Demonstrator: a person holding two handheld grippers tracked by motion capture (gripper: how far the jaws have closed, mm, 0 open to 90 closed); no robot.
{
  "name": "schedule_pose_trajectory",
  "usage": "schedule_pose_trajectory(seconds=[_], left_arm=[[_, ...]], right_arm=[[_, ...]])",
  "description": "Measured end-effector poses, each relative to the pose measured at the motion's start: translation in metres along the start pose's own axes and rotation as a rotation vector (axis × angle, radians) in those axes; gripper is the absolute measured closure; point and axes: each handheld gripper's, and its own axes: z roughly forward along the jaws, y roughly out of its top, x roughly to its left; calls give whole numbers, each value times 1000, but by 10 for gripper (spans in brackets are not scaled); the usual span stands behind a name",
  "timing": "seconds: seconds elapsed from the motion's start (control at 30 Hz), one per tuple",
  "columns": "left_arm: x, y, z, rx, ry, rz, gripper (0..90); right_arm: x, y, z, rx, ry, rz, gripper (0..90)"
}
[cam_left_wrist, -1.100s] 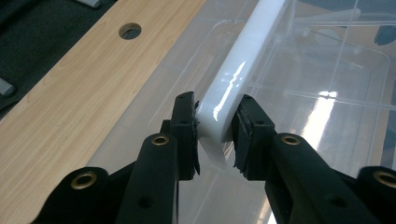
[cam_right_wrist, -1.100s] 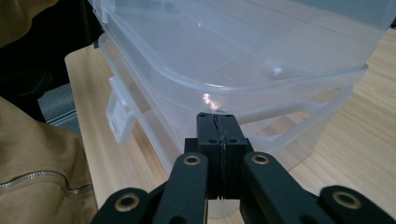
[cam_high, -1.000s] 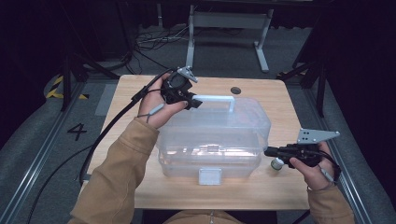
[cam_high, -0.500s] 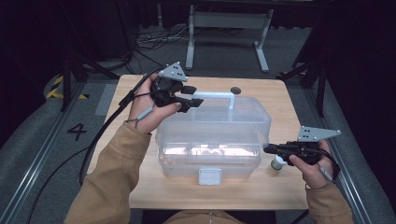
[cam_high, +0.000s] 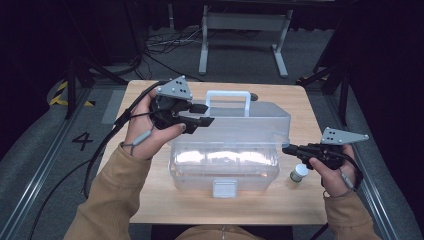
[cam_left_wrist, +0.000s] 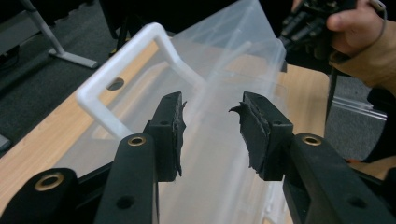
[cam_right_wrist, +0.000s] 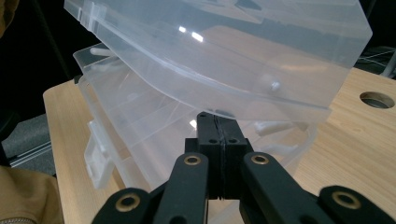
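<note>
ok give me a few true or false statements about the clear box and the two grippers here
1. The lid of the clear plastic box is lifted part way open. True.
2. The left gripper is clamped on the white handle. False: its jaws stand apart over the lid with nothing between the pads, having just been closing a little.
3. The right gripper has its jaws shut, tips at the box's right end under the lid's edge. True.
4. A small white-capped bottle lies inside the box. False: it stands on the table beside the box's right end.
5. The box's front latch faces the person. True.
</note>
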Motion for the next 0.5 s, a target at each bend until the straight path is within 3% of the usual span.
schedule_pose_trajectory(seconds=[0.5], left_arm=[[-12, -19, 13, 39, -30, -15, 629]], right_arm=[[-7, 14, 3, -65, -45, 34, 900]])
